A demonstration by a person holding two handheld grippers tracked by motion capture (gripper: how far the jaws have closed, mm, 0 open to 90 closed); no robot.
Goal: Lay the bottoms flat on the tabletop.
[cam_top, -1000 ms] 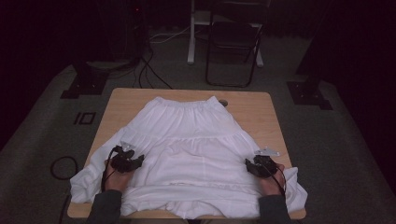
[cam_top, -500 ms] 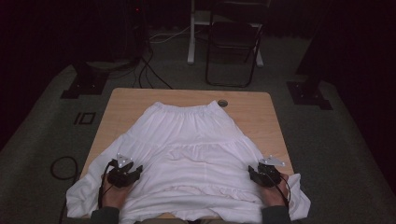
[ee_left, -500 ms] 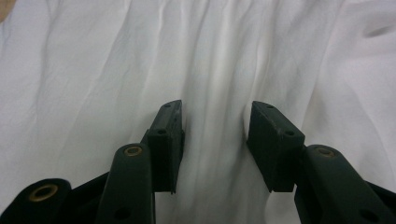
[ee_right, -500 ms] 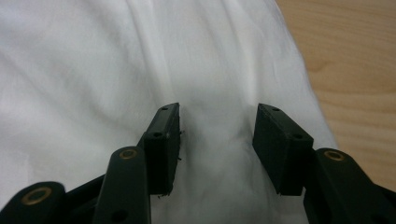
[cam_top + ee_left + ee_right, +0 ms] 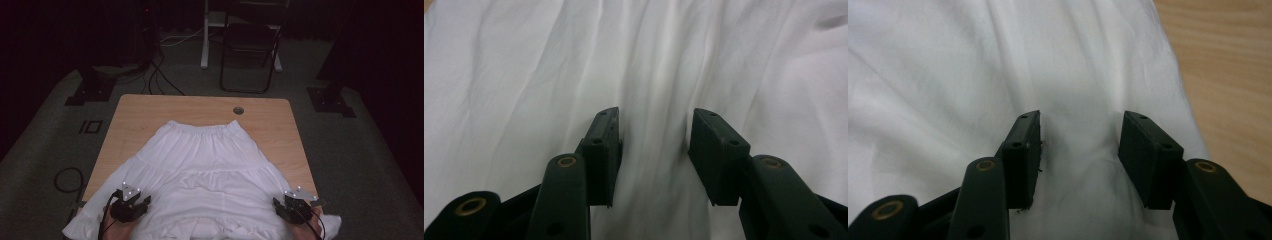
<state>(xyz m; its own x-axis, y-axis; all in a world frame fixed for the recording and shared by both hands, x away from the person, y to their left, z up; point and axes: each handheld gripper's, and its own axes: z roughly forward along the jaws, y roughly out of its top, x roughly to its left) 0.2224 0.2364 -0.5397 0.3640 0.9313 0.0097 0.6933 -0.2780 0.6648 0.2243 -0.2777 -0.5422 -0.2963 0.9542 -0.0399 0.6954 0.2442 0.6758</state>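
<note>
White skirt on pale wood

The skirt [image 5: 205,170] is plain white with no pattern; the table [image 5: 150,112] is light tan wood grain. Both grippers, left [image 5: 131,206] and right [image 5: 292,206], are black, and the far chair [image 5: 249,50] is dark.

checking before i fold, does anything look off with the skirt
The white skirt lies flat but wrinkled, and its hem corners spill over the near edge of the table at both sides. Nothing looks damaged.
</note>
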